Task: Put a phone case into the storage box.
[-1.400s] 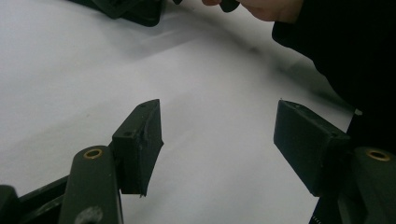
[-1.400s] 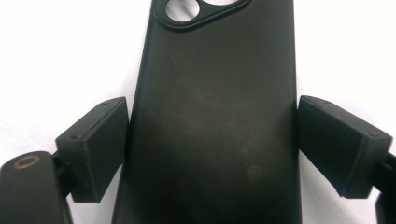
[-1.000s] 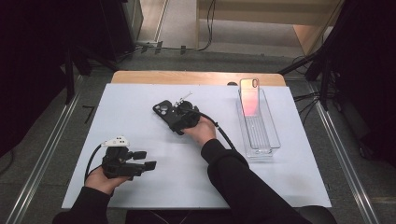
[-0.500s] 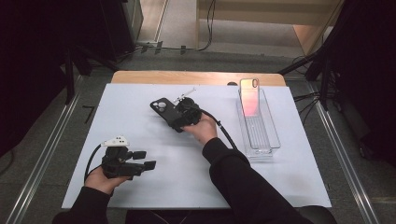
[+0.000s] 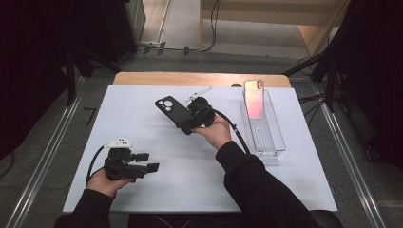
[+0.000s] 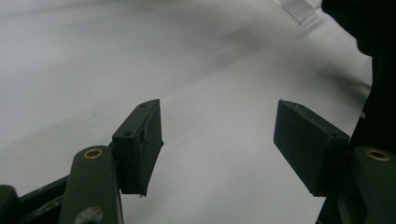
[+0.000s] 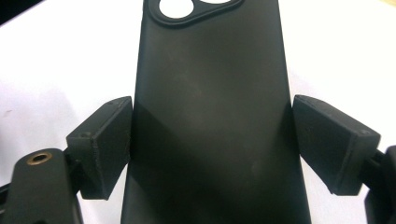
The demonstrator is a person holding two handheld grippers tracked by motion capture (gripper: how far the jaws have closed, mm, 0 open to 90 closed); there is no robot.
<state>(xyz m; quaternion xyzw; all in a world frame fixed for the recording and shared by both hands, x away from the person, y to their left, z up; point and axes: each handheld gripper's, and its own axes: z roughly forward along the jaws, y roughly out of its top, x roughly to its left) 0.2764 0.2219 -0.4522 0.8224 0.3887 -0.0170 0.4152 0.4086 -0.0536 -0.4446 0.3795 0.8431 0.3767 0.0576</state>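
Near the counter's far edge, the right claw [image 5: 183, 124] grips a black phone case [image 5: 172, 113]; the left claw [image 5: 149, 161] stands open, empty.

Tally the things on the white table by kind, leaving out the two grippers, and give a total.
Black phone case, held in the right gripper: 1
Pinkish phone case, standing in the tray: 1
Clear plastic tray: 1
Total: 3

There were two phone cases: one black case [image 5: 172, 112] left of the clear tray [image 5: 278, 142], and one pinkish case [image 5: 254, 98] standing at that tray's far end. One tray sat on one table [image 5: 157, 80]. Two grippers were present.
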